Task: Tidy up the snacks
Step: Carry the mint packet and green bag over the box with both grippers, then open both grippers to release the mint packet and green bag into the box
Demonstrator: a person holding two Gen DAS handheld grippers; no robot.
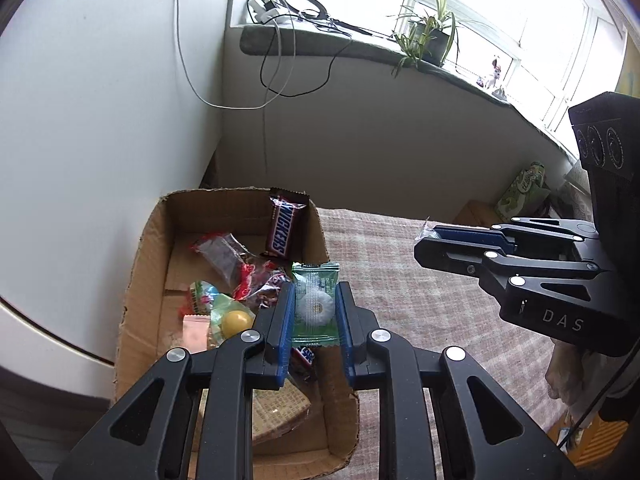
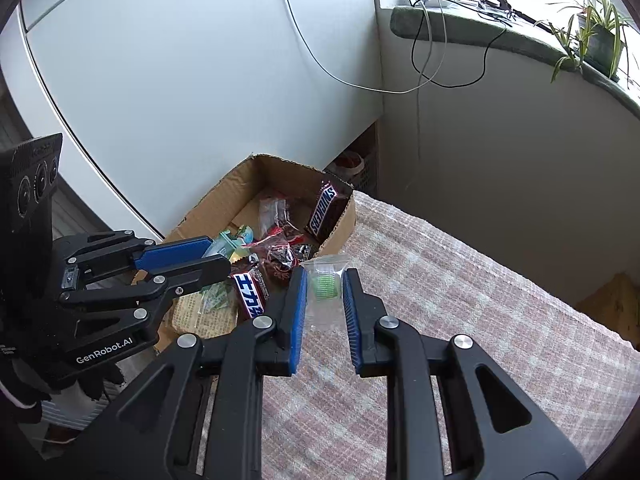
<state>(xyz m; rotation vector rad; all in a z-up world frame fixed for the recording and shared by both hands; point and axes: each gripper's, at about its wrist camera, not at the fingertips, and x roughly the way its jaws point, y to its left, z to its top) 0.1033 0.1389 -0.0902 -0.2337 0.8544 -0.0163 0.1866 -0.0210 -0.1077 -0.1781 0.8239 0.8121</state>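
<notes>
Your left gripper [image 1: 316, 304] is clamped on a green mint packet [image 1: 315, 304] with a round white candy showing through the wrapper, blue pads pressing on both sides, and it hangs over the near right part of the open cardboard box [image 1: 136, 280]. Your right gripper [image 2: 325, 292] pinches a small clear packet with a green sweet [image 2: 326, 280] inside — held above the checked cloth [image 2: 460, 300], just beside the box's right wall, not over the box. Inside the box: a Snickers bar [image 1: 282, 226] leaning against the far right corner, a red-and-clear wrapped snack [image 1: 228, 260] in the middle, a yellow ball candy [image 1: 236, 320] in a clear wrapper and a pink sachet [image 1: 196, 330] toward the left wall, plus a dark bar with blue-and-white lettering [image 2: 250, 290] near the front. The box sits on the cloth's left edge against a white cabinet [image 1: 80, 140]. Behind it — a windowsill [image 1: 360, 50] with cables and a potted plant [image 1: 430, 36].
</notes>
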